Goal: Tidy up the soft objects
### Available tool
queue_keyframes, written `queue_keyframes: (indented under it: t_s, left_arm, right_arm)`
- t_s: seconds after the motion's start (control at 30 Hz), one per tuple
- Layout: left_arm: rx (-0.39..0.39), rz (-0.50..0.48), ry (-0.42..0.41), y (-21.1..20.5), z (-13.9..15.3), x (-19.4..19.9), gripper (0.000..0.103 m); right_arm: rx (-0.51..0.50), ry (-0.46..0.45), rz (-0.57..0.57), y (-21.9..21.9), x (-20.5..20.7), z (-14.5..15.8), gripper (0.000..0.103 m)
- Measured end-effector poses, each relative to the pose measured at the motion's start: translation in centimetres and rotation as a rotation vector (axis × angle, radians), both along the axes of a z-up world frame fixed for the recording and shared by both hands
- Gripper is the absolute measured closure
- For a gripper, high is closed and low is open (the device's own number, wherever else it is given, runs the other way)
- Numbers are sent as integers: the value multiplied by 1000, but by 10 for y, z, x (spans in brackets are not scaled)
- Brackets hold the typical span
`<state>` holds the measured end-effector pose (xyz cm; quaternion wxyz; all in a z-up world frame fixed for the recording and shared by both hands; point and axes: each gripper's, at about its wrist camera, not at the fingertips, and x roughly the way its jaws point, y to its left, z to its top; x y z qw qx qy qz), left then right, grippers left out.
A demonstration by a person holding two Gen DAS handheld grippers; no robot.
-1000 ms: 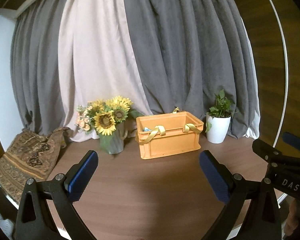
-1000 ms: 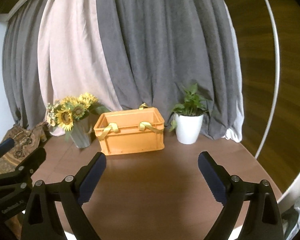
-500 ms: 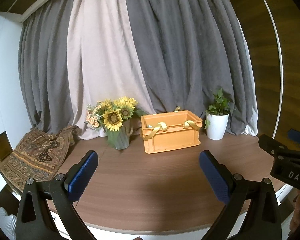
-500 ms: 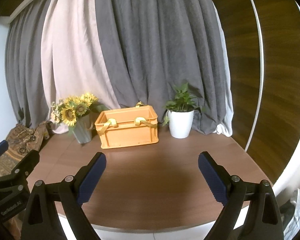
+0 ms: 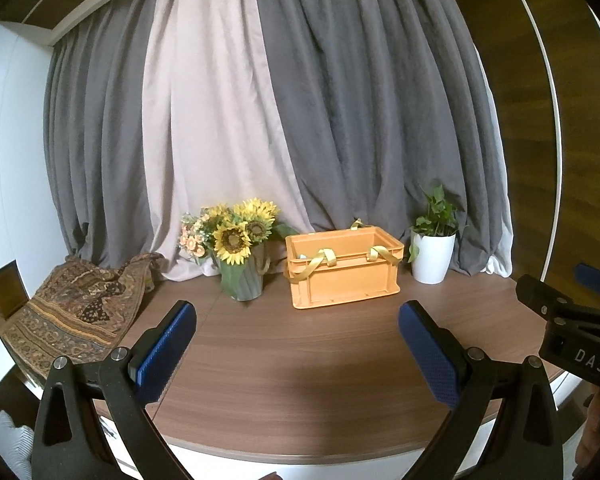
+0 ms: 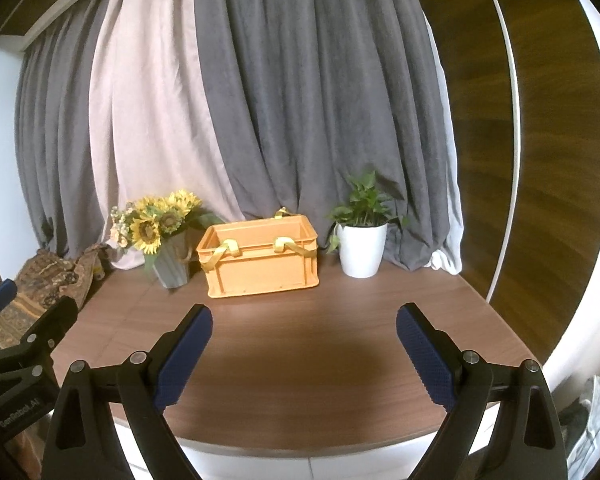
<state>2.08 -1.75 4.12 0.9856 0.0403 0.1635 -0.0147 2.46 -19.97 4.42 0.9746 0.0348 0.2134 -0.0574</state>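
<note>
Left gripper (image 5: 298, 338) and right gripper (image 6: 304, 338) both stand spread wide, nothing between the pads, above the near worktop (image 5: 300, 360). Orange crate (image 5: 342, 266) sits at 12 o'clock, yellow straps (image 5: 320, 260) draped over its rim, sunflower vase (image 5: 240, 276) at 11, potted plant (image 5: 434, 248) at 1.

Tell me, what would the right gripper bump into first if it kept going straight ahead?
Probably the wooden table. The right gripper points a bit downward, fingers wide apart and empty, over bare tabletop. Angled shallower, it would meet the orange crate further on. Depth is hard to judge.
</note>
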Motion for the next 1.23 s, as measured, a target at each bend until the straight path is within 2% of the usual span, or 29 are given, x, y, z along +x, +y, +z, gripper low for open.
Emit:
queue_keyframes:
  t_s: [1.23]
  left_arm:
    - [-14, -19, -15, -11, 8, -22, 0]
  right_arm:
    - [1, -24, -4, -5, -18, 7, 9]
